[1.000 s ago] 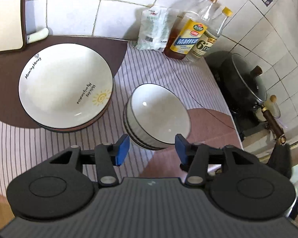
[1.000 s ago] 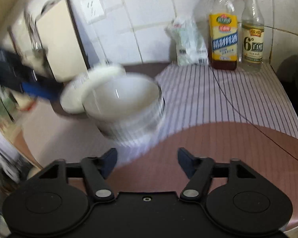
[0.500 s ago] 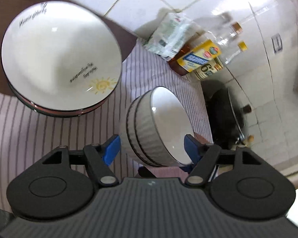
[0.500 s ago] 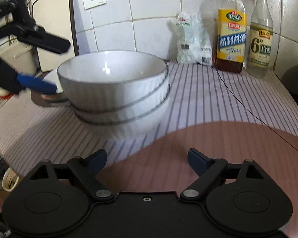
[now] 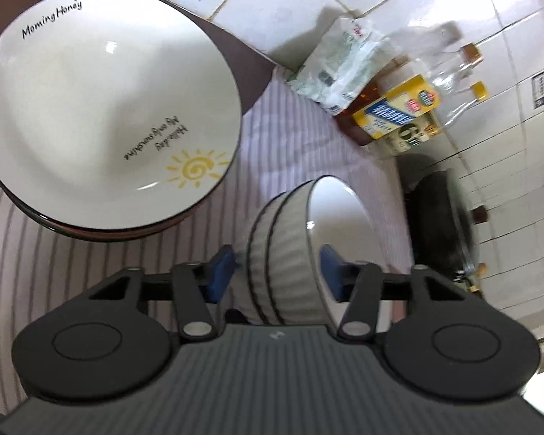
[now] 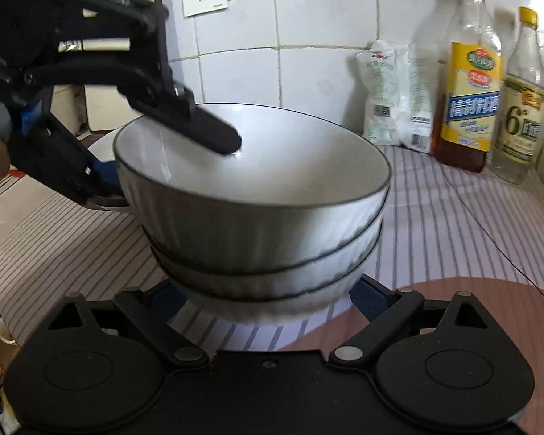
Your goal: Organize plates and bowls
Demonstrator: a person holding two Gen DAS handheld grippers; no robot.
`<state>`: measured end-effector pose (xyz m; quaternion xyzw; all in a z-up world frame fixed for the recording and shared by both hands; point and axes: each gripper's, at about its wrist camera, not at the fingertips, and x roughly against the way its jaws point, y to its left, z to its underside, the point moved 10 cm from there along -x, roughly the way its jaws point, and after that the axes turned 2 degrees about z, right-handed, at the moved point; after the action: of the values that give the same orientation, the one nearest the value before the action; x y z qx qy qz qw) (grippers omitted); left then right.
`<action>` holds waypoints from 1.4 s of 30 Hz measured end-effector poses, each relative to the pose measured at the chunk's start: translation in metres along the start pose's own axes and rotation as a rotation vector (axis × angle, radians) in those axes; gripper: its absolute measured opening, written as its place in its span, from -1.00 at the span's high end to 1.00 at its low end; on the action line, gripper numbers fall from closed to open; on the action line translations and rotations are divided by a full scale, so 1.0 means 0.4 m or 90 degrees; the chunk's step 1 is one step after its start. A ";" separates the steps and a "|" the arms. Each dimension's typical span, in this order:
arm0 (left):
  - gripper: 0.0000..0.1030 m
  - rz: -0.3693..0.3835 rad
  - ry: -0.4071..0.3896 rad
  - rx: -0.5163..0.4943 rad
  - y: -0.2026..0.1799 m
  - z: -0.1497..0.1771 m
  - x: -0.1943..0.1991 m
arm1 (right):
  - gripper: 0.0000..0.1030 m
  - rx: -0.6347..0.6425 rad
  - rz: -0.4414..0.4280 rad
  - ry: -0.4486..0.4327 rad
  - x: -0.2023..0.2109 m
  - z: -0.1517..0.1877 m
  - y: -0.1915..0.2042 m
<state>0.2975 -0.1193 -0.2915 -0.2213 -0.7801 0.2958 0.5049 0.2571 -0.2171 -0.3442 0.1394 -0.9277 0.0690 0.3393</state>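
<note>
The stack of ribbed bowls [image 6: 257, 217] stood on the striped desk [image 6: 453, 217], taken here as landmark; the plates [image 5: 101, 108] lay stacked just beside it, on its far side in the right wrist view. The left gripper [image 5: 277, 272] straddled the stack's rim, one finger [image 6: 199, 127] inside the top bowl, the other outside; its jaws had just been closing, though whether the pads pressed could not be told. The right gripper [image 6: 268, 297] sat low at the stack's base, jaws spread wide on either side, having just been opening; contact not evident. Two bottles [image 6: 468, 83] and a white packet [image 6: 395, 94] stood behind the stack against the tiled wall [image 6: 326, 18].
</note>
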 end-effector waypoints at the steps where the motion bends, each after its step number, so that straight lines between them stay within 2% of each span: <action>1: 0.15 -0.005 -0.001 -0.004 0.002 0.001 -0.003 | -0.89 0.002 -0.004 -0.001 -0.002 -0.001 0.001; 9: 0.27 -0.027 0.005 0.000 0.014 0.005 -0.027 | -0.93 -0.011 -0.017 -0.006 -0.023 -0.006 0.002; 15: 0.37 -0.046 0.005 -0.023 0.015 0.012 -0.035 | -0.92 -0.008 -0.017 -0.010 -0.019 -0.003 0.008; 28: 0.36 -0.072 0.011 -0.069 -0.003 0.025 -0.028 | -0.91 0.000 -0.021 -0.020 -0.001 -0.001 0.010; 36: 0.36 -0.085 -0.011 -0.099 -0.034 0.024 0.041 | -0.91 0.009 -0.030 -0.045 0.034 -0.025 0.035; 42: 0.36 -0.088 -0.029 -0.118 -0.063 0.003 0.131 | -0.91 0.024 -0.043 -0.064 0.078 -0.078 0.069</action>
<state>0.2745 -0.1042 -0.2402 -0.2056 -0.8288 0.1918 0.4839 0.2452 -0.1905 -0.3012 0.1800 -0.9370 0.0679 0.2917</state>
